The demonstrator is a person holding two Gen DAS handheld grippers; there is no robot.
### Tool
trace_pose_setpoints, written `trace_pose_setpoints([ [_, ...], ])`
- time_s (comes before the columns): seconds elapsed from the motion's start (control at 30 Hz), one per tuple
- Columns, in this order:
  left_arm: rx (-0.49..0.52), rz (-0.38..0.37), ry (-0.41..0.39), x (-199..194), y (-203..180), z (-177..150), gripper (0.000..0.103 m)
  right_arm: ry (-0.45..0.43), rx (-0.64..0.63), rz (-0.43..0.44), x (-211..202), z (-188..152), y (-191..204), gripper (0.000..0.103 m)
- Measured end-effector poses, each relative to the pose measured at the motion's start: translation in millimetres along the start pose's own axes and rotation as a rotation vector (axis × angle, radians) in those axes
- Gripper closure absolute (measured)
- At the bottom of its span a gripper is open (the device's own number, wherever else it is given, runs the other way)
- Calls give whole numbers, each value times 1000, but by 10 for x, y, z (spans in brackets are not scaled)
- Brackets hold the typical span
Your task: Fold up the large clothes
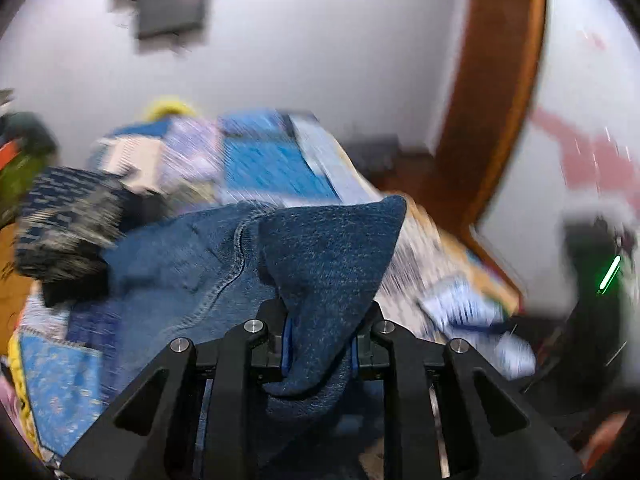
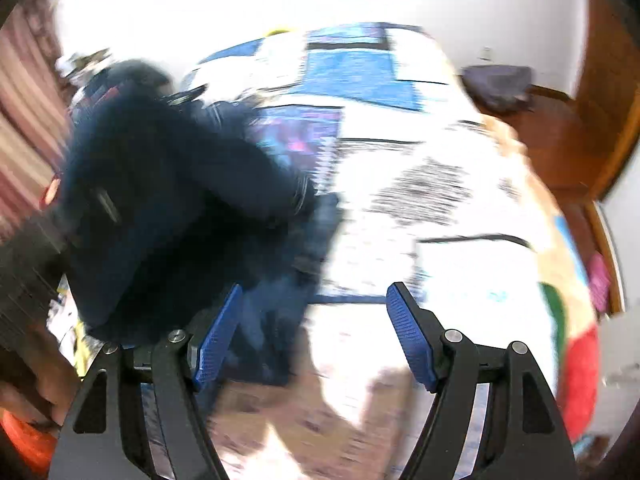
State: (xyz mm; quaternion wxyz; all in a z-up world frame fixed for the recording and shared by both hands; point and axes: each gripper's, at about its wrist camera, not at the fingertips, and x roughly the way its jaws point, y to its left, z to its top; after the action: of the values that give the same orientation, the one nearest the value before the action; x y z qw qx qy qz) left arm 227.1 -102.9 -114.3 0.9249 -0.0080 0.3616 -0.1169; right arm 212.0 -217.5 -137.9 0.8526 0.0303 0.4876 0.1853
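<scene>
Blue denim jeans (image 1: pixel 188 264) lie across a patchwork bedspread (image 1: pixel 264 160). My left gripper (image 1: pixel 320 336) is shut on a folded corner of the denim, which sticks up in a point between the fingers. In the right wrist view the jeans (image 2: pixel 280 312) show as a dark blue blur at left. My right gripper (image 2: pixel 316 336) stands open over the bed, its blue pads (image 2: pixel 412 344) wide apart, with blurred denim by the left pad and bare bedspread (image 2: pixel 440 184) between them. A dark blurred shape (image 2: pixel 160 200), perhaps a sleeve or other clothing, covers the left of that view.
A dark patterned garment (image 1: pixel 64 224) lies heaped on the bed at left. A wooden door frame (image 1: pixel 496 92) and white wall stand behind the bed. A dark bundle (image 2: pixel 500 84) sits on the wooden floor beyond the far bed edge. Red and green cloth (image 2: pixel 576 364) hangs at the right.
</scene>
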Motion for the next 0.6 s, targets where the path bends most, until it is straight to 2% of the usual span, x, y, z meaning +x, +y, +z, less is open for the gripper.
trace_pose_setpoints([
  [0.07, 60, -25, 111, 244, -152, -165, 83, 1, 27, -22, -41, -47, -116, 32],
  [0.13, 143, -26, 173, 354, -267, -362, 77, -18, 36, -24, -121, -96, -183, 32],
  [0.2, 201, -16, 163, 267, -328, -420, 63, -36, 35, -35, -199, -109, -158, 32],
  [0.23, 209, -38, 168, 205, -327, -423, 59, -42, 36, -40, -281, -131, -159, 32],
  [0.3, 192, -92, 177, 112, -262, -400, 41, -58, 24, -37, -334, -108, -136, 32],
  [0.37, 172, -105, 157, -68, -234, -364, 39, -78, 7, -26, -415, -94, -127, 32],
  [0.53, 122, -31, 83, -450, 74, -220, 30, -127, -53, 26, -561, -12, 72, 32],
  [0.6, 91, 8, 50, -579, 267, -183, 18, -133, -80, 57, -558, 41, 183, 32],
])
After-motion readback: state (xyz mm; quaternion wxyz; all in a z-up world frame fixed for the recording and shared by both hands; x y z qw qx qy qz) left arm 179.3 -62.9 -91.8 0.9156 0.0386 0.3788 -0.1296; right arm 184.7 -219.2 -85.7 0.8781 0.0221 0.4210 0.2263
